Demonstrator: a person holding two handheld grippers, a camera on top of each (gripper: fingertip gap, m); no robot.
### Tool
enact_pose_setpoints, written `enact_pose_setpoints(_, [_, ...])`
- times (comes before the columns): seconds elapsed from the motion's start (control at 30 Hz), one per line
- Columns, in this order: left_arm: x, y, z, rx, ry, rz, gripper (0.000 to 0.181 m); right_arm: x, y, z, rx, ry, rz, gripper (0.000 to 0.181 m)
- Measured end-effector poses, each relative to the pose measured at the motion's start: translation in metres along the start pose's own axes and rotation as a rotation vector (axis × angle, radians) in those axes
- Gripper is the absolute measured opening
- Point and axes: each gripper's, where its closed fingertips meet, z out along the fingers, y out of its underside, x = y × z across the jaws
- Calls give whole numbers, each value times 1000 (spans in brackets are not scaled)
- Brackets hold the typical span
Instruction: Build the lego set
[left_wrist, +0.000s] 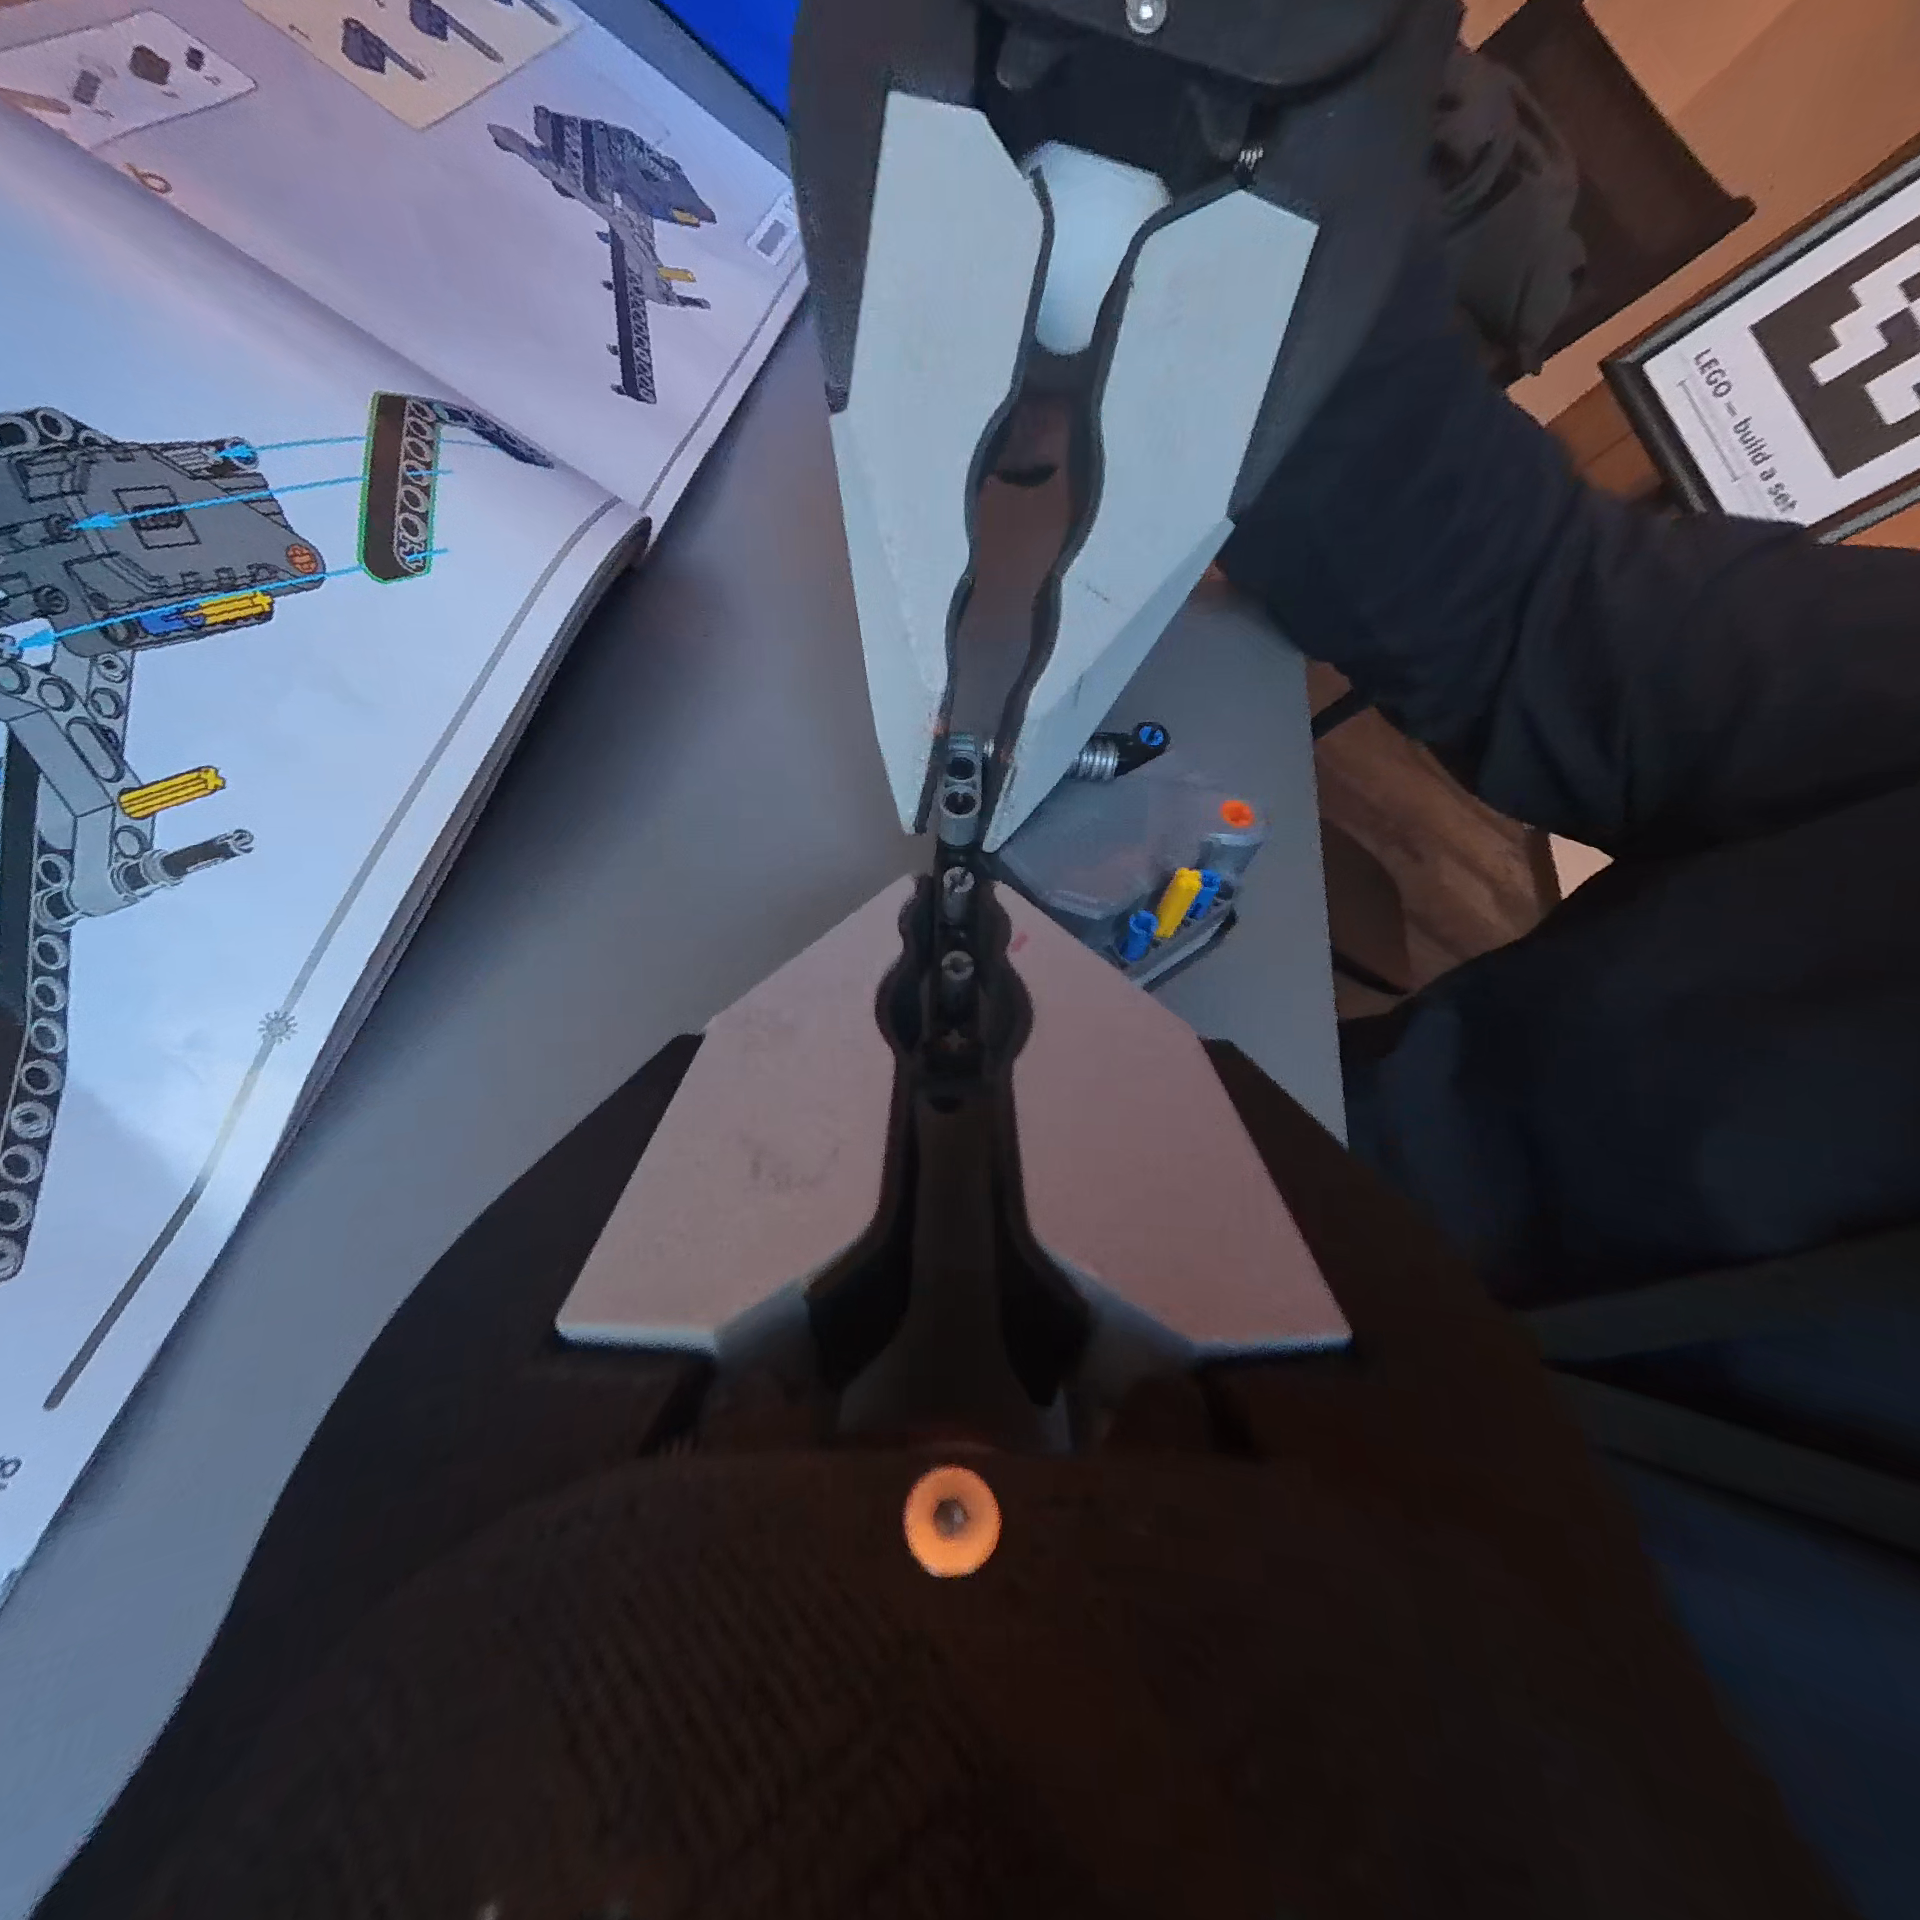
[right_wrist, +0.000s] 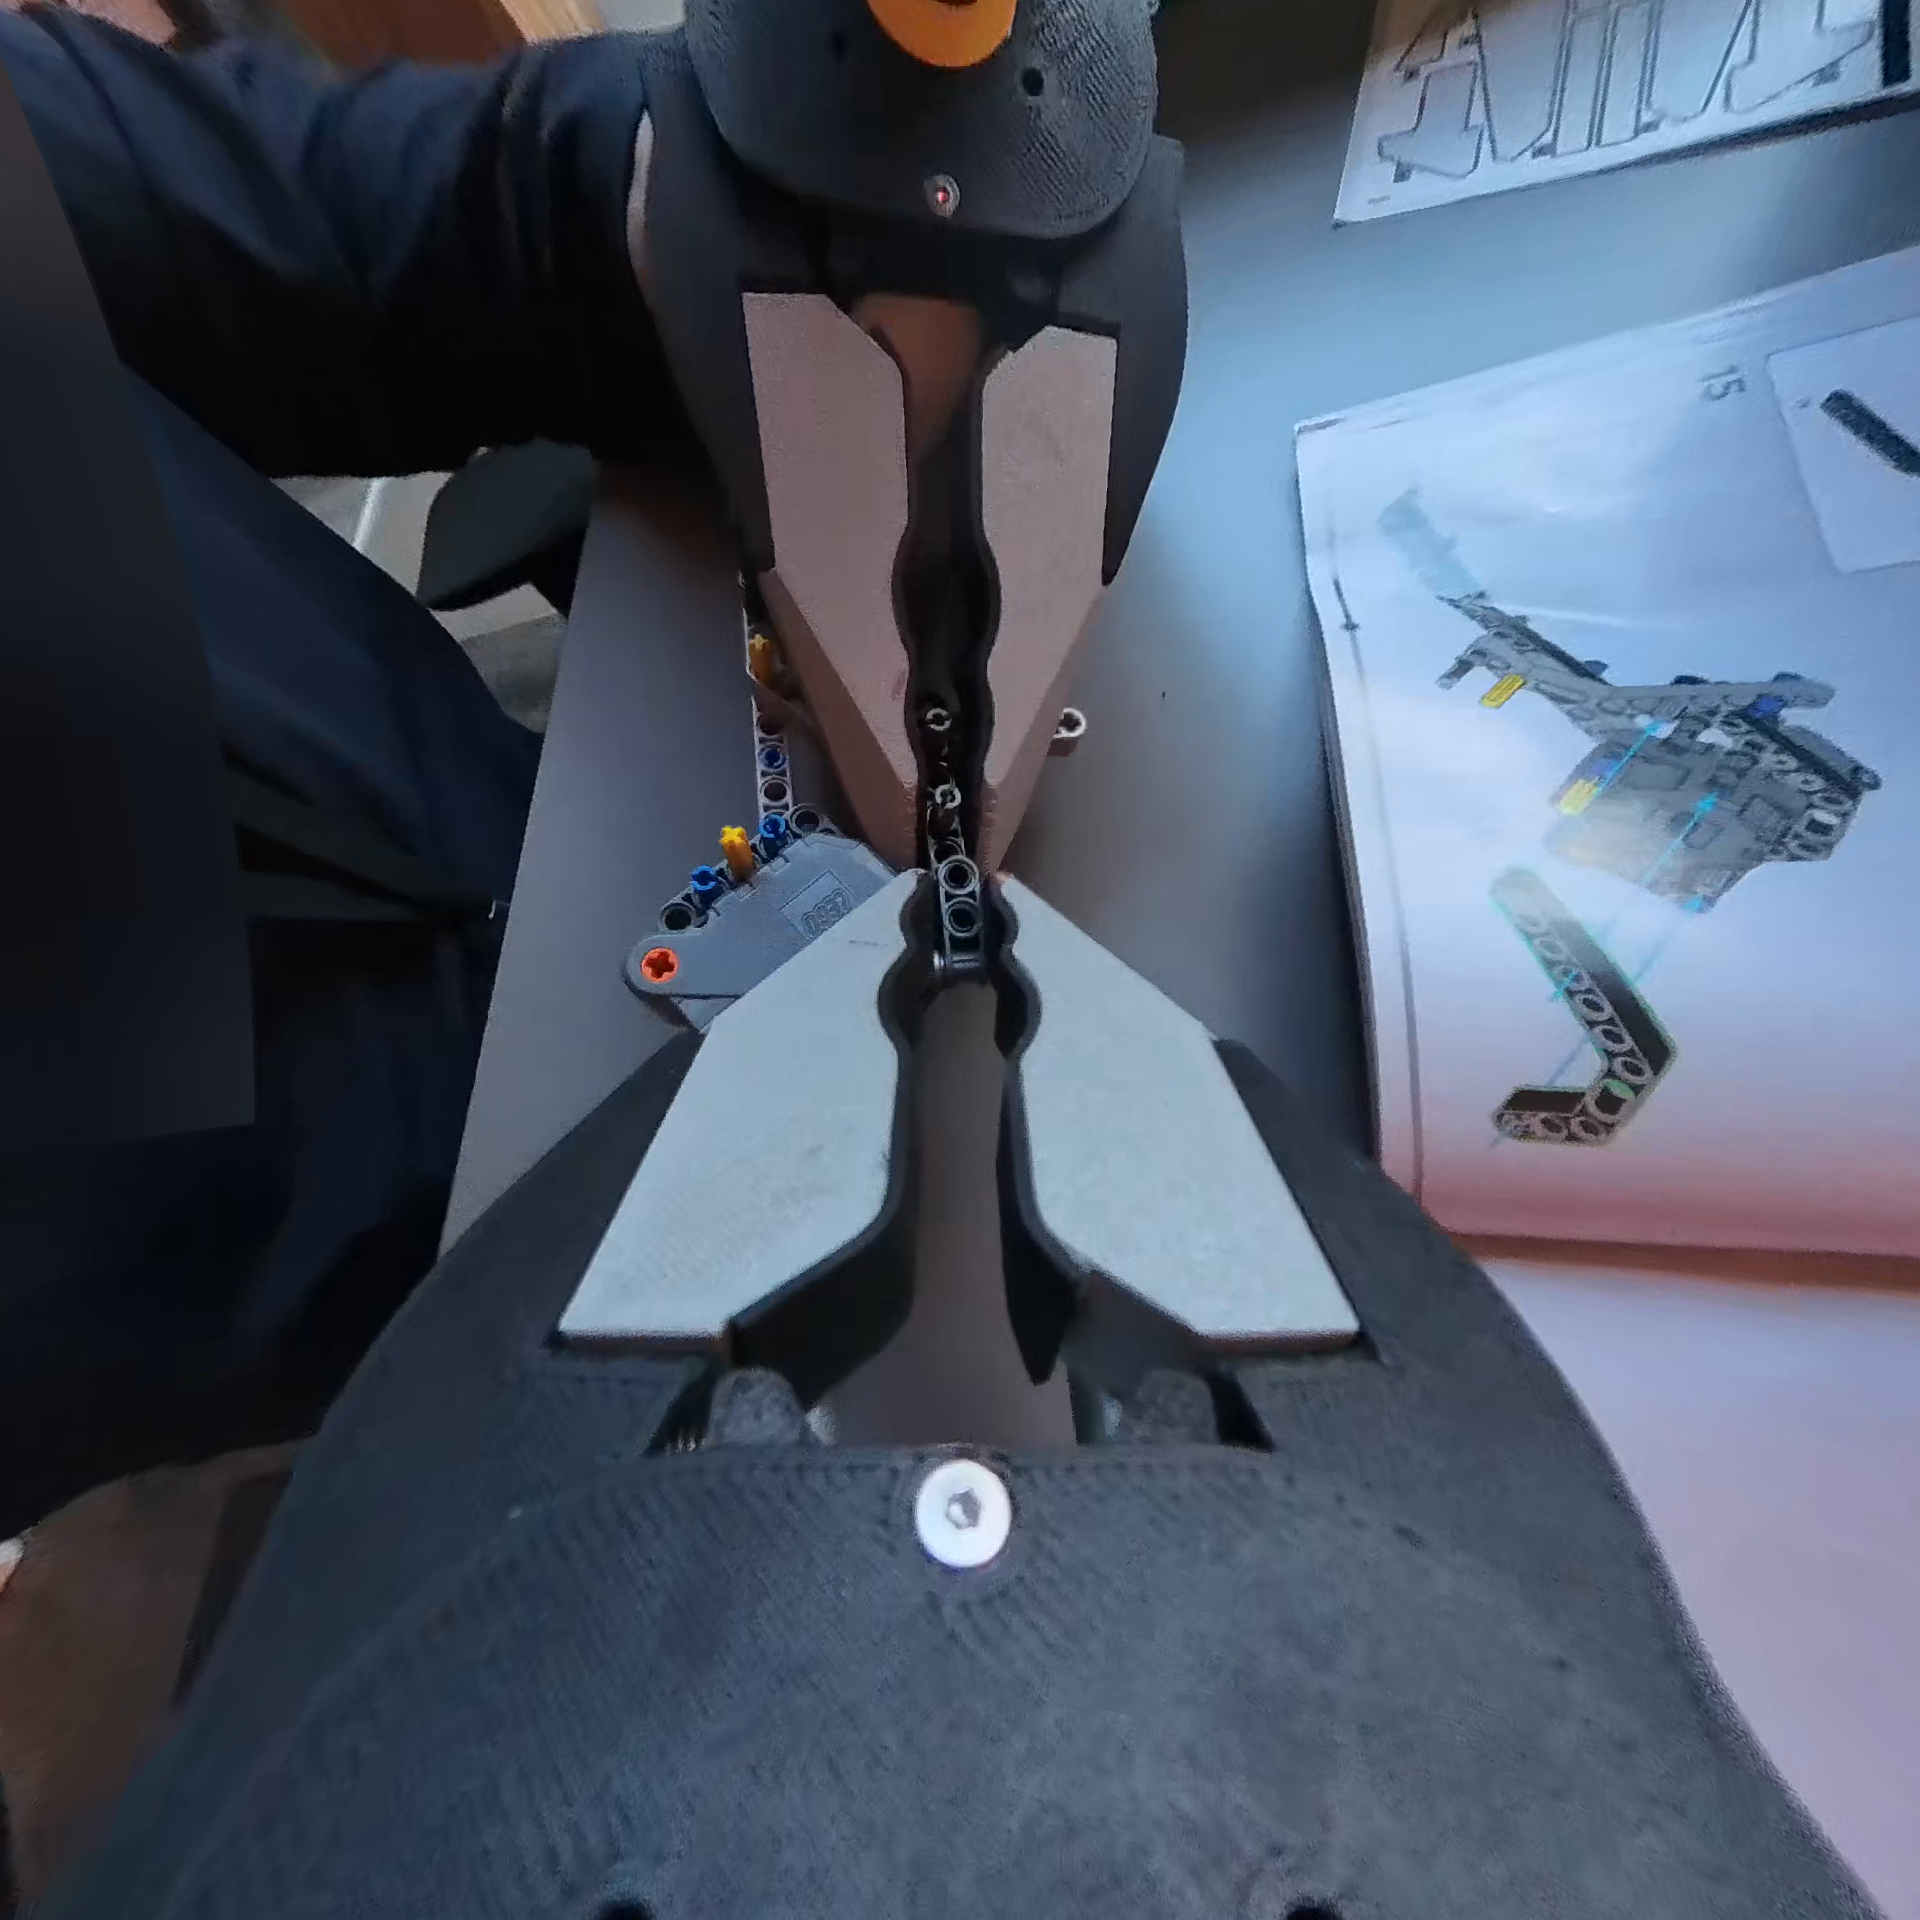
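Note:
A black beam with round holes (left_wrist: 961, 774) is held end to end between my two grippers above the grey table. My left gripper (left_wrist: 956, 894), with pinkish fingers, is shut on one end. My right gripper (left_wrist: 958, 831), with grey fingers, comes from the opposite side and is shut on the other end. In the right wrist view the right gripper (right_wrist: 961, 883) grips the near end of the beam (right_wrist: 958, 914), and the left gripper (right_wrist: 951, 831) grips the far end. A partly built grey assembly (left_wrist: 1143, 883) with blue pins and a yellow axle lies on the table just beyond; it also shows in the right wrist view (right_wrist: 748, 925).
An open instruction booklet (left_wrist: 312, 623) lies on the table (left_wrist: 727, 727); it also shows in the right wrist view (right_wrist: 1610, 831). A small black spring part (left_wrist: 1117, 750) lies by the assembly. A framed sign (left_wrist: 1818, 364) stands beyond the table edge. A person's dark sleeve (right_wrist: 312, 260) is close. My left and right fingertips are right by each other.

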Motion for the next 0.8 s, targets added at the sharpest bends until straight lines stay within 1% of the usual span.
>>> enact_pose_setpoints(0.07, [0,-3,-3,25,15,-18,5,1,-5,-1,66,12,12,6])
enact_pose_setpoints(0.17, [1,1,-3,2,14,-6,5,-1,-4,1,144,72,-17,6])
enact_pose_setpoints(0.23, [2,-3,-5,33,29,-12,6,0,-11,-3,272,29,77,5])
enact_pose_setpoints(0.27, [1,-4,-5,39,30,-26,6,2,-11,-3,309,12,112,5])
enact_pose_setpoints(0.33, [0,-7,-8,65,32,-38,5,4,-17,-4,346,34,106,6])
enact_pose_setpoints(0.43, [-1,-13,-12,111,51,-65,6,6,-25,-8,418,-20,180,6])
enact_pose_setpoints(0.8, [-1,-17,-14,142,63,-79,6,8,-30,-11,472,-21,209,5])
